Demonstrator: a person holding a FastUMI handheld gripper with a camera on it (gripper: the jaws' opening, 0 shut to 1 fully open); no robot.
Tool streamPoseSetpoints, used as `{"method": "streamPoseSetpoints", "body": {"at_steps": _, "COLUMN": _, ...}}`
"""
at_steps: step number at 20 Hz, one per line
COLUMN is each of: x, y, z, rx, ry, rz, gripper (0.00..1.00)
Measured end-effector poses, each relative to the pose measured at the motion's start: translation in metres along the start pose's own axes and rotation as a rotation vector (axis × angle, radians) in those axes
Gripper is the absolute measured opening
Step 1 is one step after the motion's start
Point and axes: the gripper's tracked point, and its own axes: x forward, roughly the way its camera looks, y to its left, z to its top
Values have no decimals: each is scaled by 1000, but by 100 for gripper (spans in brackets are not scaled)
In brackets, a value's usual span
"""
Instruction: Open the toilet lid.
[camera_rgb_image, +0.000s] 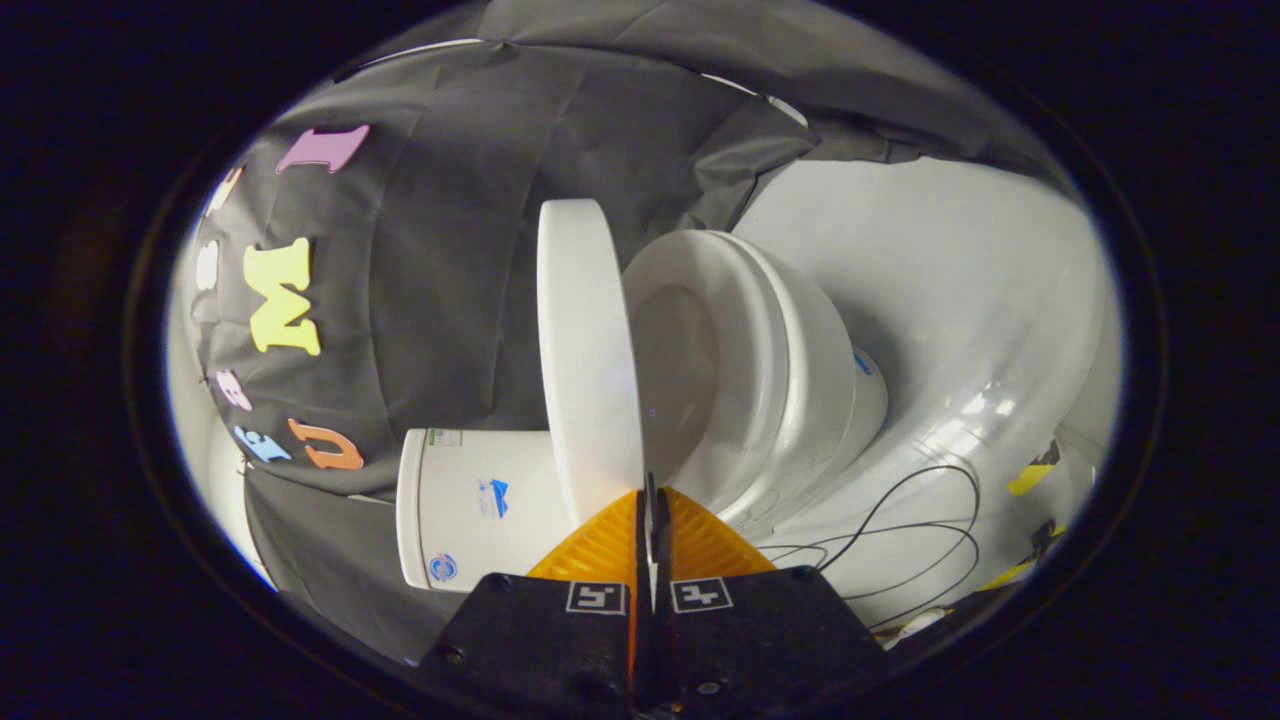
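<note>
The gripper (651, 495) pinches the raised toilet lid (585, 350) edge (its 2 fingers nearly meet), seat (745, 360) exposed.

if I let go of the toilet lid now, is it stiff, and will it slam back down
The lid looks like one rigid, thick white slab, so it likely won't flex. The gripper is closed at its edge, with the lid raised well off the seat. It probably pivots near the tank; whether it falls or stays up depends on tilt past balance, which I can't tell.

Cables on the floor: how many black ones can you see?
2, perhaps more. Both black cables loop over the white floor beside the toilet, beyond the shut fingers; their ends run out of sight.
</note>
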Motion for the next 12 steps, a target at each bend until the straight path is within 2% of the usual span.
{"method": "streamPoseSetpoints", "body": {"at_steps": 12, "x": -17, "y": 58, "z": -14, "rx": -149, "ry": -34, "rz": -20, "gripper": 4}}
